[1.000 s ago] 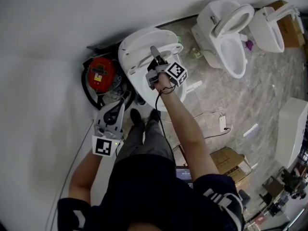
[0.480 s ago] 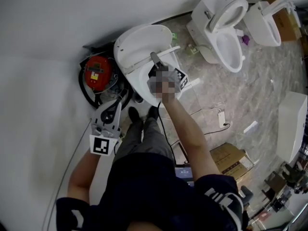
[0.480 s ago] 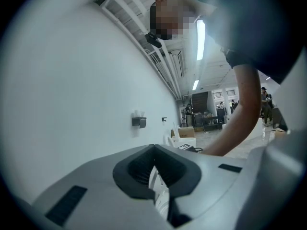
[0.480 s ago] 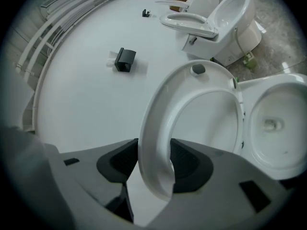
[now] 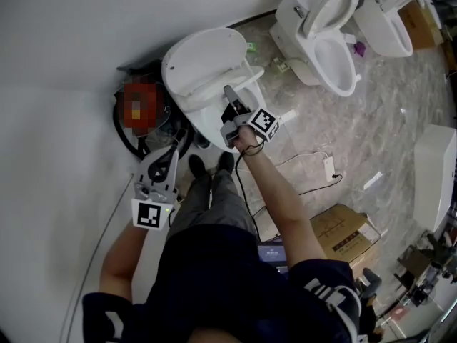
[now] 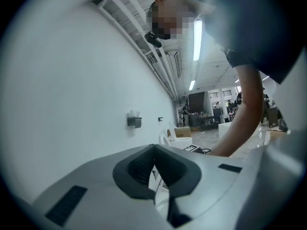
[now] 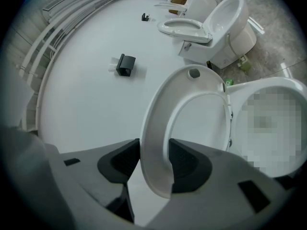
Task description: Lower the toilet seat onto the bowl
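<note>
White plastic fills the right gripper view: the toilet seat (image 7: pixel 154 128) runs as a broad ring between the jaws of the right gripper (image 5: pixel 229 93), and both dark pads press on its front rim, having just closed a little further, so the claw holds the seat by its edge. The seat stands tilted on its hinge, partway between the raised lid (image 5: pixel 200 52) behind it and the bowl (image 5: pixel 208 120) below, and does not rest on the bowl. In the head view the person's right arm reaches out over the toilet, the marker cube (image 5: pixel 263 123) sitting just behind the jaws. The left gripper (image 6: pixel 154 150) is held low beside the person's left leg, well apart from the toilet and close to the pale wall (image 5: pixel 64 63); its two pads meet at the tips with nothing between them, so that claw is closed and empty. Farther along the wall stands a second toilet (image 5: pixel 294 16) with its own seat raised, and a third white fixture (image 5: pixel 389 27) just beside it. A cardboard box (image 5: pixel 343 238) lies on the marbled floor (image 5: pixel 385 134) to the person's right.
</note>
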The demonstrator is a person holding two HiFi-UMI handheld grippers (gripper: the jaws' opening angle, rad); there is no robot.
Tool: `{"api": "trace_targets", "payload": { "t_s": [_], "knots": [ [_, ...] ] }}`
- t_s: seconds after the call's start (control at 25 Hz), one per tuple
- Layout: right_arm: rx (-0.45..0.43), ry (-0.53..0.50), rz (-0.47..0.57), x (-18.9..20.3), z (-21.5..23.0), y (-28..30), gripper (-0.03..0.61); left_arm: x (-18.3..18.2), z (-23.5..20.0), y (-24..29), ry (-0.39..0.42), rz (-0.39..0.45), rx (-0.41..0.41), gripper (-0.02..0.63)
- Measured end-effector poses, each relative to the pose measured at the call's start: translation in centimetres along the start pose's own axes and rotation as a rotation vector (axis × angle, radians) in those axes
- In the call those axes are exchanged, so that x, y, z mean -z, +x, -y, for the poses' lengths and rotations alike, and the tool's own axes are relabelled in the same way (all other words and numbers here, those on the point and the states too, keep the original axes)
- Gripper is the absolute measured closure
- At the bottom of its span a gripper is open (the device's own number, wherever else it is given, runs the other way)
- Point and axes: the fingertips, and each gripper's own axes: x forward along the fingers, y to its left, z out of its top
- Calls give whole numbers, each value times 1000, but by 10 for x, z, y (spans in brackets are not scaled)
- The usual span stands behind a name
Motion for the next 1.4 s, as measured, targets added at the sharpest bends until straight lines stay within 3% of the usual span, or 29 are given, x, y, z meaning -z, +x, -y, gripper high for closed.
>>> {"api": "trace_targets", "payload": {
  "t_s": [0.84, 1.4],
  "knots": [
    [179, -51, 11, 7, 51, -86, 405, 11, 14, -4, 0, 1, 38, 589],
    [317, -14, 30, 4, 85, -115, 439, 23, 19, -6, -12, -17, 41, 589]
  ]
}}
